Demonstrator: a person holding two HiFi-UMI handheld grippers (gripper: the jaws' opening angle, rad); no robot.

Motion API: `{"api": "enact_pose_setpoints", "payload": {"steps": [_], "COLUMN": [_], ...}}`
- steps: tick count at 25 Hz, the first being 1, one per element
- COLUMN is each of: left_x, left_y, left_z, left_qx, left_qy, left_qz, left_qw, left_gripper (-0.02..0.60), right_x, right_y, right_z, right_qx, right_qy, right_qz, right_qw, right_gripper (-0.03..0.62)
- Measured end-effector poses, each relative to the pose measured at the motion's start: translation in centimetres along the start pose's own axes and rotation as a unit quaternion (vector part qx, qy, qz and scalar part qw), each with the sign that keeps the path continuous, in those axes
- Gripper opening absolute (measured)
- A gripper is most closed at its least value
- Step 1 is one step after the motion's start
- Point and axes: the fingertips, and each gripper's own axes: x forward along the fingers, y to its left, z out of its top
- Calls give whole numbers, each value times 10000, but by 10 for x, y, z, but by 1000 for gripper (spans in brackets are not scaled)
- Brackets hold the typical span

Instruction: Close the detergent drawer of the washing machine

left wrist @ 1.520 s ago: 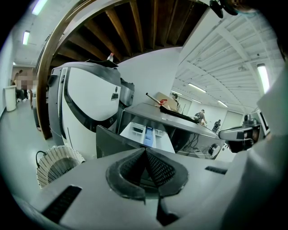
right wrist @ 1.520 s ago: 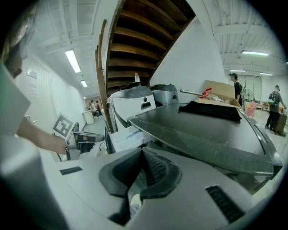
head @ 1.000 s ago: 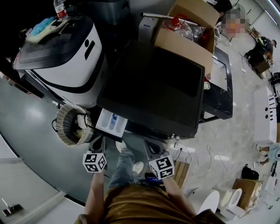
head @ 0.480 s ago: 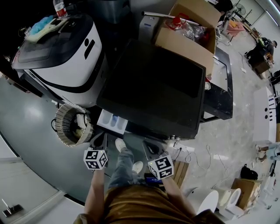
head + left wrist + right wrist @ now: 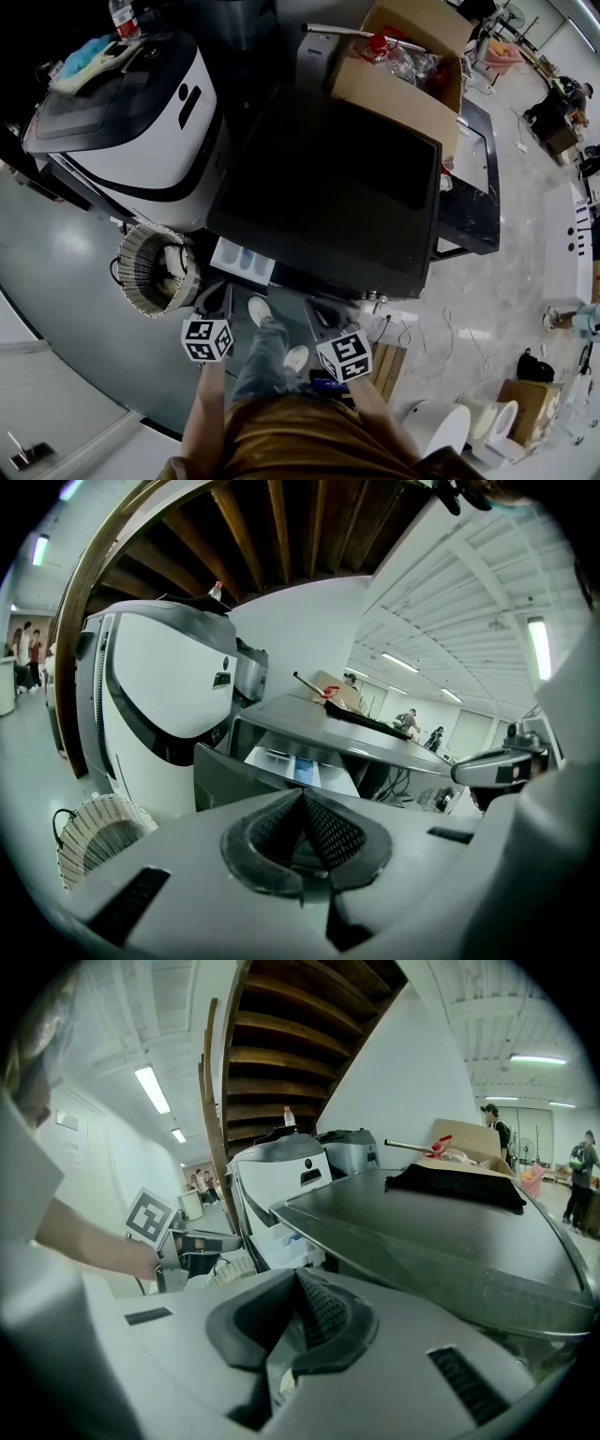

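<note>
Left hand-held gripper (image 5: 217, 298): jaws pressed together, nothing held, nose set at the front of the white plastic detergent drawer (image 5: 242, 260); contact likely, not certain. Partly pushed in, yet jutting from the left front of the dark grey box-shaped washing machine (image 5: 328, 187); closing begun, unfinished. Sticks out less than a second ago. Right hand-held gripper (image 5: 323, 319): jaws together, empty, idle near the machine's front.

Detergent drawer (image 5: 242, 261) partly hidden inside washing machine (image 5: 328, 187); distant people (image 5: 409, 722) indistinct
</note>
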Motion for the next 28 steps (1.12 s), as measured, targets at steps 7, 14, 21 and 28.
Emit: {"api": "enact_pose_setpoints", "payload": {"steps": [7, 14, 21, 28], "left_x": [5, 11, 17, 24], "left_y": [-1, 0, -1, -2], "left_z": [2, 4, 10, 14], "left_qx": [-55, -22, 8, 38], "left_qy": [-20, 16, 21, 36], "left_qz": [-31, -40, -70, -99], "left_qw": [10000, 10000, 10000, 9999], "left_gripper": [25, 25, 25, 25], "right_x": [3, 11, 14, 15], "right_y": [-6, -10, -13, -18], "right_z": [4, 11, 13, 18], "right_qx": [-14, -28, -14, -10], "right_qy": [-20, -55, -54, -108], "right_qz": [-34, -15, -12, -49], "right_qw": [10000, 10000, 10000, 9999], "right_gripper": [12, 12, 12, 12]}}
